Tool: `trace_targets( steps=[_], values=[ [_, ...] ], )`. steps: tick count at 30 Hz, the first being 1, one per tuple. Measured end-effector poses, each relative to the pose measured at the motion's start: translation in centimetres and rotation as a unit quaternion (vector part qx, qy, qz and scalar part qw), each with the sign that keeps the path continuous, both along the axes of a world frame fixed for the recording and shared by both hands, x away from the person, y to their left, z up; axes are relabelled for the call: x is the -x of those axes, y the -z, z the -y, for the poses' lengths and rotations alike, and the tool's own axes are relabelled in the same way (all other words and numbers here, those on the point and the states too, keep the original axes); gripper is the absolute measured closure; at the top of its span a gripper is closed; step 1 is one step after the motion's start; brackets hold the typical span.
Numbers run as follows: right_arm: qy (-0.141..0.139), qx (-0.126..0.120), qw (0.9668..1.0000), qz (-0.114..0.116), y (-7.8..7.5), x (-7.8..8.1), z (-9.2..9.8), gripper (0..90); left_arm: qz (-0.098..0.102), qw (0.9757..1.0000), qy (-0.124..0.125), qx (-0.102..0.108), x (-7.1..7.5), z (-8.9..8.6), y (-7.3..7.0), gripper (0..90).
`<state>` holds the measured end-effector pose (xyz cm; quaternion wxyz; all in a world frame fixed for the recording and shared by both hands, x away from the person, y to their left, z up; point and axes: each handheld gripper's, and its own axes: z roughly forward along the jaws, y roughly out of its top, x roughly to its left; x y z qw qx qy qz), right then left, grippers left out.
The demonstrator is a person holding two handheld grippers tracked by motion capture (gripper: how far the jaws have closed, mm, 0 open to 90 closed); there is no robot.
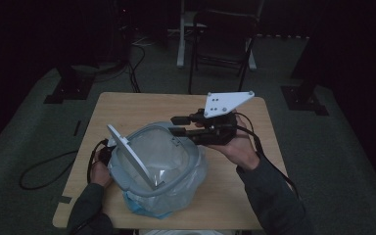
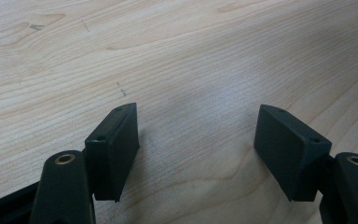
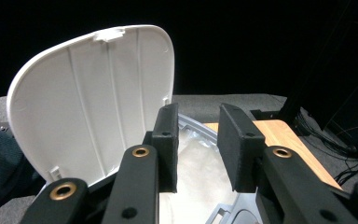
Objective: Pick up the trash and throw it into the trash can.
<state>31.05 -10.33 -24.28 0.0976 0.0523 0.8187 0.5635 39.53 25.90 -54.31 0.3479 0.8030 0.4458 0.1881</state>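
Right gripper [image 1: 178, 125] hangs over the far rim of the small bin [image 1: 152, 166], with its two black jaws a little apart and nothing pinched between them. In the right gripper view the jaws point at the bin's white lid [image 3: 93, 98], and the gap between the pads shows only the bag below. No earlier look is here to tell more about them. The hand [image 1: 240, 147] that holds this gripper is on the right side of the table, and a grey three-cornered plate sits on top of the gripper.

The bin stands near the front edge of the wooden table [image 1: 127, 105], a bit left of the middle. It has a grey rim and a clear plastic bag [image 1: 176, 196] lining it, and the bag spills out around the bottom. The lid stands up, tipped open, on the left side of the bin.

The left gripper [image 2: 196, 154] is low by the left side of the bin, close to the table's left edge. In the left gripper view its jaws are spread wide, with bare wood between them and nothing held. The left hand [image 1: 99, 172] sits just beside the bin.

A black cable runs off the table's left edge onto the dark floor. A folding chair [image 1: 223, 46] stands past the far edge of the table.
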Motion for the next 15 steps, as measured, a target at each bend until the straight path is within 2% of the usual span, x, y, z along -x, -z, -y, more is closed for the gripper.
trace_targets(
  steps=[15],
  values=[
    [-0.007, -0.008, 0.9999, -0.008, -1.1, -0.7, -1.4, 61.0, 0.0, 1.0, 0.0, 0.0, 0.0, 0.0, 0.0, 31.4]
  ],
)
